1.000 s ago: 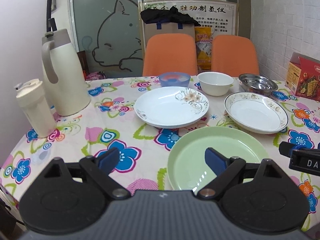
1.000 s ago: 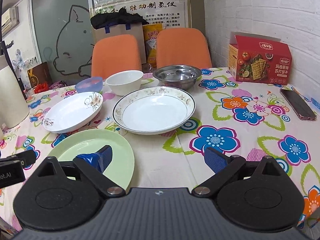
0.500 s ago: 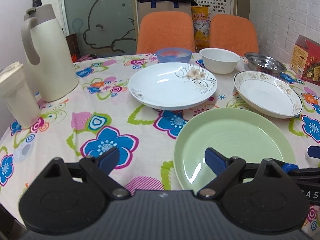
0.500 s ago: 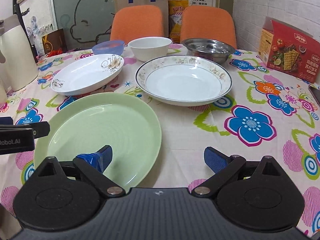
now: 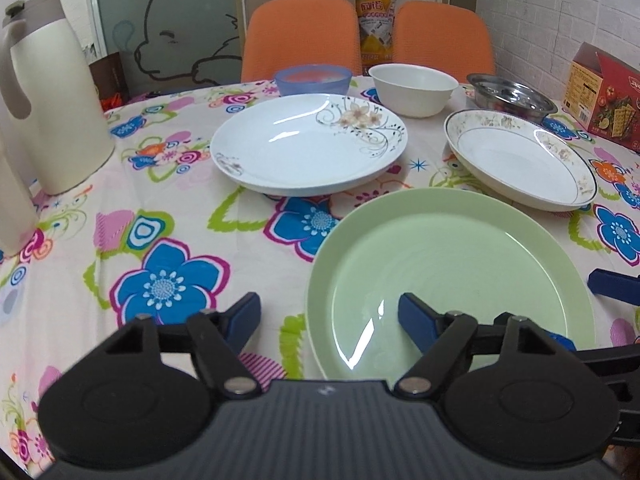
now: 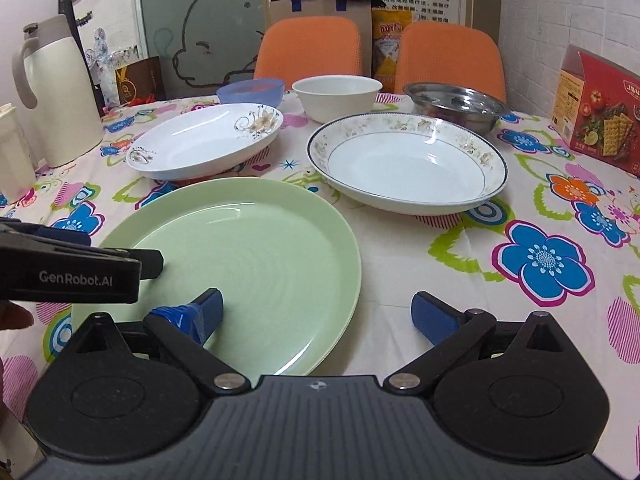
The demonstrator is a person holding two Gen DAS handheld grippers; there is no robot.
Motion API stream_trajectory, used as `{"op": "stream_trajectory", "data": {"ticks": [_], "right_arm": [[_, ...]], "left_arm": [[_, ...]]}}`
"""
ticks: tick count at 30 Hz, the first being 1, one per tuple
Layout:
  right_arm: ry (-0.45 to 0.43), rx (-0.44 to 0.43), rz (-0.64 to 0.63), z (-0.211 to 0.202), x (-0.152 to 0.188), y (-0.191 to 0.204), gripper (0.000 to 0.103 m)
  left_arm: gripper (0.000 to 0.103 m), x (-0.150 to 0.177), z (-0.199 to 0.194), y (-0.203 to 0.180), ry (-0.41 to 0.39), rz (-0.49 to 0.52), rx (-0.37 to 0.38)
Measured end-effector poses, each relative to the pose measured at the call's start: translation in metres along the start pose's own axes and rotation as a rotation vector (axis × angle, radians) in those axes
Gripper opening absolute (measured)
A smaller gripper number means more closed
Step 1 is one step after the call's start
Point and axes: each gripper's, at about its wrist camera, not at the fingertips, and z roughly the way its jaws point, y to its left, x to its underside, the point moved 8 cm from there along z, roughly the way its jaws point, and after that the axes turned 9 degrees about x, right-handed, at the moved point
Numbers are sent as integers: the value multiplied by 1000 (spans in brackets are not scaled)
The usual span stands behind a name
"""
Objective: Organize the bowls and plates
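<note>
A green plate point(image 5: 448, 276) point(image 6: 240, 264) lies nearest on the floral tablecloth. Behind it sit a white flower-print plate point(image 5: 308, 144) point(image 6: 204, 140), a gold-rimmed deep plate point(image 5: 520, 160) point(image 6: 406, 162), a blue bowl point(image 5: 313, 79), a white bowl point(image 5: 414, 88) point(image 6: 337, 94) and a steel bowl point(image 5: 510, 96) point(image 6: 454, 104). My left gripper point(image 5: 330, 318) is open astride the green plate's left rim. My right gripper point(image 6: 316, 316) is open astride its right rim. Both are empty.
A cream thermos jug point(image 5: 52, 92) point(image 6: 56, 88) and a cream cup point(image 5: 14, 200) stand at the left. A red cracker box point(image 5: 604, 96) point(image 6: 600, 108) stands at the right. Two orange chairs point(image 5: 300, 36) stand behind the table.
Both grippers have moved forward and down toward the green plate, which now fills more of each view. Their jaws stay open.
</note>
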Motion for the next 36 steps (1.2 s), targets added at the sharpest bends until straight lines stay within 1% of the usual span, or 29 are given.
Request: {"op": "stream_trajectory", "data": {"ticks": [3,4,5,6,7,9,10,13,15,19,21,26,30,32,34,36], "right_arm": [[-7,0,-1,2,-3,4,89],[-8,-16,-11,2,-3,8,89],[-12,-37,-27,2,-4,14,88],[-19,-62,-40,3,-5,18,87],[-33,-78,-57,2,-4,23,86],[-41,-79,-55,1,-4,23,84],[-44,-78,-54,1,-4,22,82],[-44,-68,-41,-2,-5,21,76],[-35,-74,-28,-6,-6,25,76],[-53,-97,-1,-16,-10,38,76],[-66,-112,-18,-20,-13,51,76],[-81,-164,-36,-23,-19,81,77],[-48,-198,-40,-13,-14,100,77],[-29,-199,-53,-8,-9,105,78],[-39,-177,-82,-9,-9,107,78],[-34,-183,-81,-9,-10,105,79]], "left_arm": [[79,-1,2,-3,-4,-3,23],[75,-1,2,-5,-7,-6,33],[68,-2,3,-6,-7,-14,50],[65,-2,2,-9,-8,-14,66],[63,-2,2,-10,-9,-2,59],[58,-2,2,-11,-13,3,58],[52,-3,2,-9,-11,-7,60],[48,-3,0,-9,-5,-12,52],[47,-2,-4,-6,-7,-17,26],[47,0,-18,11,-10,-56,20],[47,1,-28,24,-22,-77,3],[47,3,-44,52,-41,-89,-60],[47,12,-37,71,-25,-108,-90],[47,16,-29,76,-14,-119,-85],[47,14,-27,77,-28,-115,-78],[47,12,-24,77,-32,-118,-73]]}}
